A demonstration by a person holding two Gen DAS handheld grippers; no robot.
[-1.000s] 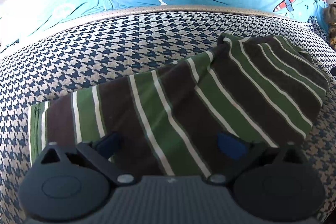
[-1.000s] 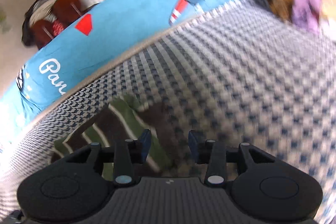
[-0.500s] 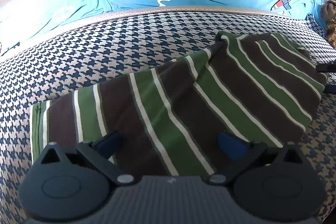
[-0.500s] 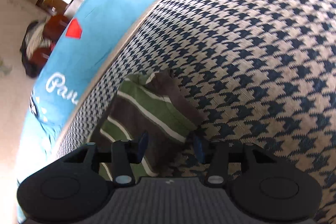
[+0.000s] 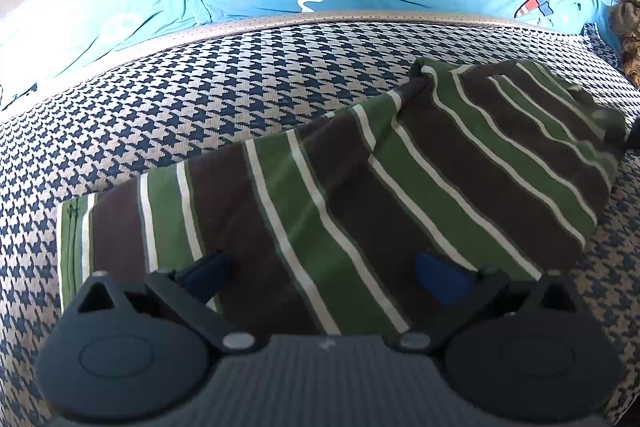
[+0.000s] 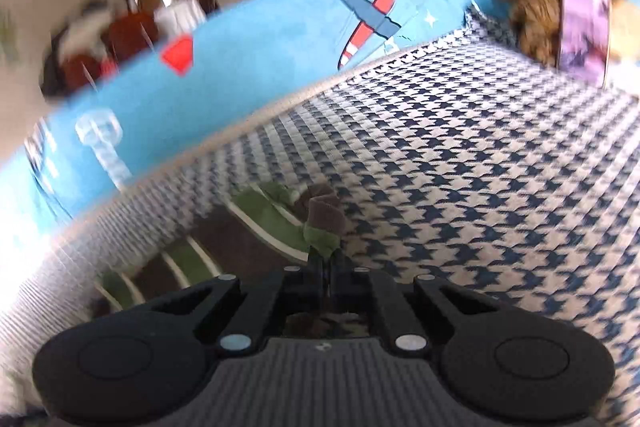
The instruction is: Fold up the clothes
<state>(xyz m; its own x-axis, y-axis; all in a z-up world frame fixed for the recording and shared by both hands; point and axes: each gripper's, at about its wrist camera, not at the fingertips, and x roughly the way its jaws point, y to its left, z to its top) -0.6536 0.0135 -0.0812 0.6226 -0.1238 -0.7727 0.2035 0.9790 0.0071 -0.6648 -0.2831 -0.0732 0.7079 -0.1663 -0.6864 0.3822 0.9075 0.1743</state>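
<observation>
Pinching striped garment (image 6: 320, 223), right gripper (image 6: 326, 263) fingertips hidden.

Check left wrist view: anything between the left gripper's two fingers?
Yes. In the left wrist view the striped garment lies flat between the wide-open left gripper fingers, on the houndstooth cover.

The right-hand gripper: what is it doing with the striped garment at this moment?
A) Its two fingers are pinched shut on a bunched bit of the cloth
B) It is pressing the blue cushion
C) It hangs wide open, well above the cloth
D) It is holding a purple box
A: in the right wrist view the right gripper has its fingers together, with a bunch of the striped garment sticking out between them.
</observation>
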